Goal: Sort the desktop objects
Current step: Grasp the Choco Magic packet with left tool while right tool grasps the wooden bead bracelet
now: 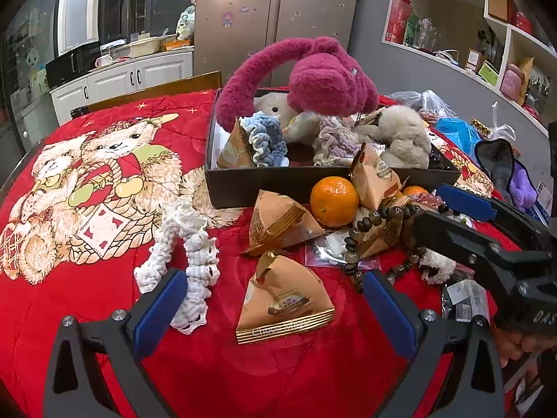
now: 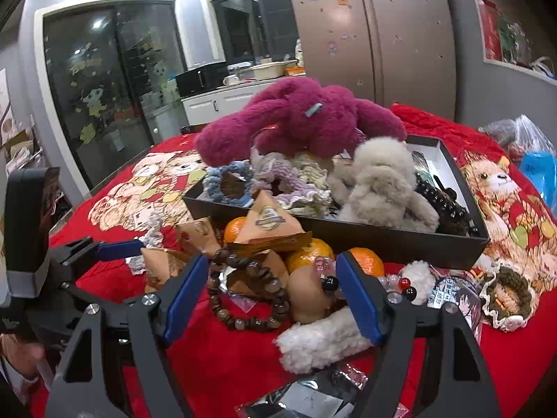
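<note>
So I'm hovering my right gripper (image 2: 271, 296), jaws apart, around the brown wooden bead bracelet (image 2: 249, 289) lying beside the oranges (image 2: 310, 254) before the black cardboard tray (image 2: 383, 240); my left gripper (image 1: 271, 299), gaping too, is straddling a tan triangular snack packet (image 1: 285, 299).

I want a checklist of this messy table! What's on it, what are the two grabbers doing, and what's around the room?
Surface: red teddy-bear blanket covers the table.
Job's things: black box holds a magenta plush, grey plush and knitted scrunchies; in front lie an orange, paper snack packets, a brown bead bracelet and white scrunchie.
Clutter: plastic bags at the far right of the table.
Grippers: left gripper open, jaws around a packet; right gripper open around the bracelet.
Cables: nothing seen.
Surroundings: fridge, white cabinets, wall shelves.
</note>
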